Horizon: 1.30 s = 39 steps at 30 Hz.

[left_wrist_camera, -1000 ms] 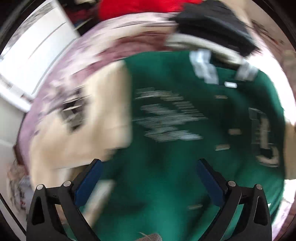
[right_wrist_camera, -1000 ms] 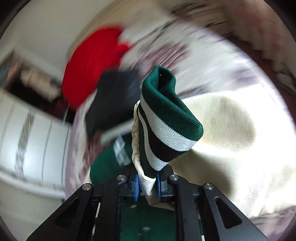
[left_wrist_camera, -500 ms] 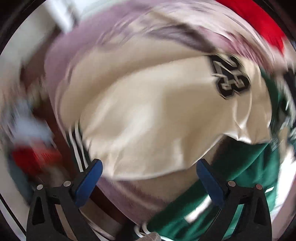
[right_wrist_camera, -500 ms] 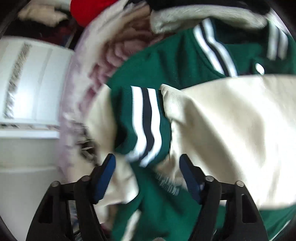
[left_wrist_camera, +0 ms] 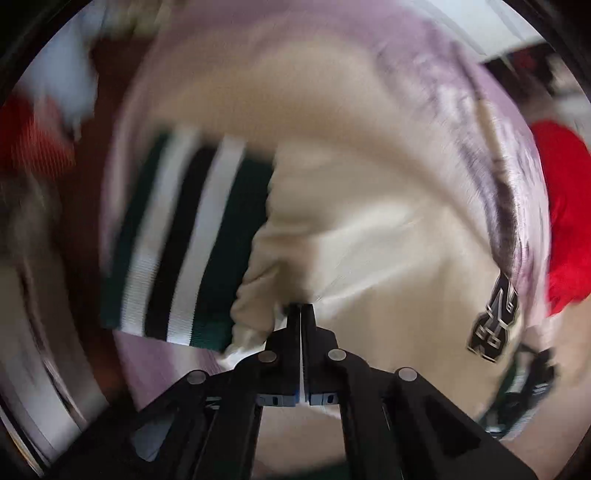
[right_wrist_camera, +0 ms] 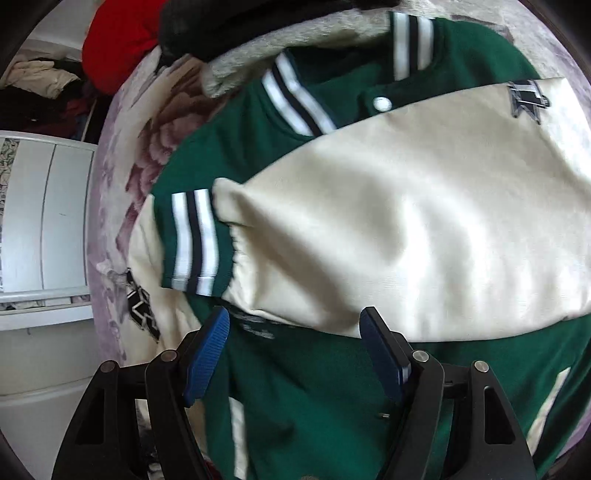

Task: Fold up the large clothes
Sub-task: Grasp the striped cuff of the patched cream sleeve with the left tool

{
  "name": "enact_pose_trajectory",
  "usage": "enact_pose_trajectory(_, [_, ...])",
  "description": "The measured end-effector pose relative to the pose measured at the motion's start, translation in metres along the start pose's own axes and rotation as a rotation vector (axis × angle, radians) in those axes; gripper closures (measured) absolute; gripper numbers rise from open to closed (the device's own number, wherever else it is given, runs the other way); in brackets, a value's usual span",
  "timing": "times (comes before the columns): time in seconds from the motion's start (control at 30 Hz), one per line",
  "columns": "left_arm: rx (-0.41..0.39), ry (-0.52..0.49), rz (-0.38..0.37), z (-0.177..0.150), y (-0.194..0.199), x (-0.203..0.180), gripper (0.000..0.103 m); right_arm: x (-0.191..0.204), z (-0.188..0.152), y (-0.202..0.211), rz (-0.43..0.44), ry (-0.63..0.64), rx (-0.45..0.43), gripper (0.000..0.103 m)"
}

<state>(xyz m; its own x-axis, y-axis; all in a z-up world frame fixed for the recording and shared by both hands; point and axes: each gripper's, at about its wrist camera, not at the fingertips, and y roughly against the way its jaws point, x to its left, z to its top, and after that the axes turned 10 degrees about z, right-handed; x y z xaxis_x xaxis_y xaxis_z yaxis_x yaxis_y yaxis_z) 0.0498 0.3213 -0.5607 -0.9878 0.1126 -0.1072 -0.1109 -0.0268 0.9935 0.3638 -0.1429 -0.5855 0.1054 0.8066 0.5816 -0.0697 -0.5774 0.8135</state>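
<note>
We see the green and cream jacket spread flat on a floral purple bedspread, its striped collar toward the far edge where a red garment and a dark garment are piled. 1 cream sleeve lies folded across the green body, its green cuff with 2 white stripes and 1 dark one resting near the bedspread's left edge, over the other cream sleeve. A white cabinet stands beyond that edge.

The right gripper hangs above the green body just short of the folded sleeve; its blue pads stand wide apart and nothing lies between them.

In the left wrist view (blurred) the left gripper has just been closing, and its jaws now meet on a pinch of the other sleeve's cream cloth, right beside that sleeve's striped cuff. A number patch shows farther along this sleeve, and the red garment sits past the bedspread's edge.
</note>
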Motion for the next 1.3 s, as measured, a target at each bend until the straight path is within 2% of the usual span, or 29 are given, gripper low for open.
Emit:
enact_pose_trajectory(0.07, [-0.119,-0.062,0.022,0.035,0.020,-0.004,0.103,0.016,0.000,-0.005,0.000,0.033,0.001,0.028])
enact_pose_trajectory(0.13, [-0.139,-0.060,0.006,0.074,0.027,0.006,0.103,0.033,0.000,-0.017,-0.013,0.059,0.001,0.028])
enact_pose_trajectory(0.2, [-0.144,-0.060,-0.008,0.096,0.036,0.013,0.102,0.046,0.001,-0.028,-0.026,0.082,0.002,0.028])
enact_pose_trajectory(0.3, [-0.058,-0.093,-0.096,0.097,0.043,0.013,0.102,0.059,0.006,-0.048,-0.036,0.103,-0.011,0.028])
enact_pose_trajectory(0.37, [0.021,-0.093,-0.173,0.078,0.042,0.018,0.101,0.069,0.010,-0.067,-0.050,0.133,-0.002,0.028])
enact_pose_trajectory(0.4, [0.052,-0.094,-0.186,0.064,0.042,0.016,0.100,0.073,0.010,-0.074,-0.054,0.144,0.013,0.028])
enact_pose_trajectory(0.43, [0.089,-0.094,-0.204,0.052,0.038,0.016,0.099,0.078,0.009,-0.088,-0.040,0.162,0.051,0.023])
enact_pose_trajectory(0.47, [0.150,-0.097,-0.233,0.036,0.027,0.016,0.089,0.082,0.007,-0.099,-0.060,0.182,0.087,0.020])
enact_pose_trajectory(0.5, [0.189,-0.095,-0.248,0.026,0.020,0.013,0.063,0.086,0.004,-0.105,-0.096,0.213,0.100,0.020])
enact_pose_trajectory(0.57, [0.264,-0.069,-0.311,0.004,-0.003,0.007,0.036,0.088,-0.001,-0.101,-0.102,0.252,0.090,0.020])
enact_pose_trajectory(0.63, [0.263,-0.044,-0.346,-0.004,-0.011,0.005,0.036,0.081,-0.003,-0.092,-0.075,0.227,0.087,0.020])
enact_pose_trajectory(0.7, [0.222,0.004,-0.356,0.005,-0.020,-0.003,0.036,0.068,-0.005,-0.079,-0.039,0.171,0.076,0.020])
enact_pose_trajectory(0.8, [0.111,0.122,-0.300,0.031,-0.027,-0.012,0.041,0.058,-0.009,-0.057,-0.054,0.146,0.040,0.020])
enact_pose_trajectory(0.83, [0.056,0.169,-0.268,0.044,-0.024,-0.014,0.053,0.056,-0.009,-0.051,-0.064,0.146,0.027,0.020])
enact_pose_trajectory(0.87, [0.004,0.189,-0.220,0.054,-0.019,-0.015,0.085,0.056,-0.010,-0.042,-0.072,0.147,0.002,0.020])
enact_pose_trajectory(0.9, [-0.045,0.190,-0.213,0.064,-0.013,-0.021,0.097,0.056,-0.010,-0.037,-0.073,0.148,-0.014,0.020])
enact_pose_trajectory(1.03, [-0.210,0.110,-0.203,0.108,0.021,-0.055,0.101,0.071,-0.004,-0.034,-0.060,0.159,-0.048,0.020])
enact_pose_trajectory(1.1, [-0.268,0.058,-0.217,0.135,0.037,-0.073,0.101,0.086,0.001,-0.049,-0.039,0.173,-0.046,0.020])
enact_pose_trajectory(1.13, [-0.284,0.037,-0.220,0.145,0.042,-0.082,0.101,0.094,0.002,-0.060,-0.049,0.192,-0.043,0.020])
enact_pose_trajectory(1.17, [-0.296,0.013,-0.224,0.152,0.045,-0.089,0.101,0.102,0.004,-0.075,-0.107,0.223,-0.032,0.021])
enact_pose_trajectory(1.2, [-0.309,-0.018,-0.225,0.158,0.050,-0.093,0.101,0.110,0.008,-0.098,-0.184,0.263,-0.005,0.034])
enact_pose_trajectory(1.23, [-0.323,-0.048,-0.221,0.163,0.055,-0.101,0.101,0.114,0.009,-0.109,-0.213,0.282,-0.004,0.048])
enact_pose_trajectory(1.27, [-0.334,-0.082,-0.219,0.166,0.057,-0.110,0.101,0.117,0.012,-0.122,-0.266,0.291,-0.012,0.084])
enact_pose_trajectory(1.3, [-0.343,-0.110,-0.215,0.169,0.062,-0.114,0.101,0.120,0.014,-0.129,-0.264,0.283,-0.011,0.091])
